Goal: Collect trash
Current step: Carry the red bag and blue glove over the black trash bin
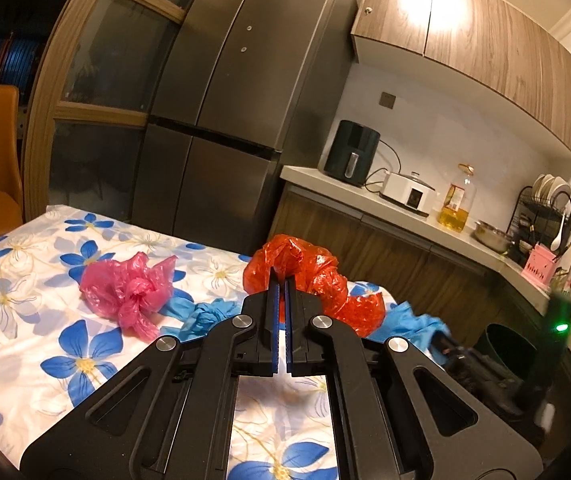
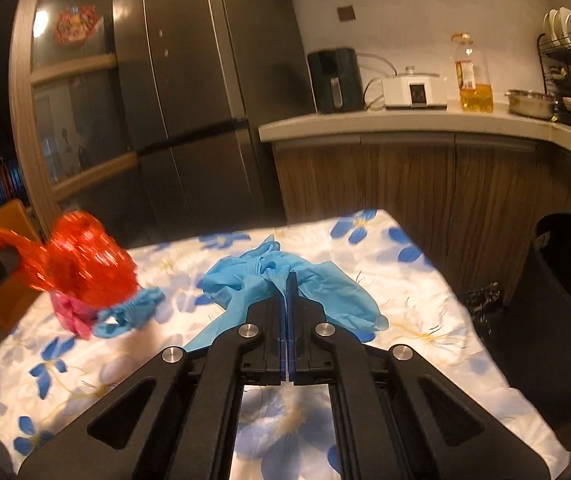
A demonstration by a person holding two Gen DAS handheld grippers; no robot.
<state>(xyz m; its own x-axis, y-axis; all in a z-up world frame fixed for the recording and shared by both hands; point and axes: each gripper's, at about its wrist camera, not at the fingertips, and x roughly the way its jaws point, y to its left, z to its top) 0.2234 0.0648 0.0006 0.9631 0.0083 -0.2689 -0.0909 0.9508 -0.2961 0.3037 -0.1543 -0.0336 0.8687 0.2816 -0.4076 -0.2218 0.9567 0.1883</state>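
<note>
both sets of jaws are clenched: the left gripper (image 1: 281, 280) pinches a fold of the orange-red plastic bag (image 1: 317, 280), and the right gripper (image 2: 287, 284) pinches the blue glove (image 2: 317, 292), both just over the floral tablecloth (image 2: 425, 320). i'd carry each clear of the cloth toward the black bin (image 2: 565, 288) at the table's right, holding the pinch until over its mouth. the pink bag (image 1: 129, 288) and another blue glove (image 2: 129, 312) remain on the table.

kitchen | dark fridge (image 1: 221, 92) | wood cabinets (image 1: 481, 40) | pale counter (image 2: 405, 124)

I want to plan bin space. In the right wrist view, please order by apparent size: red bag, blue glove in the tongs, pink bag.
1. Blue glove, though nearest
2. Red bag
3. Pink bag, mostly hidden
</note>
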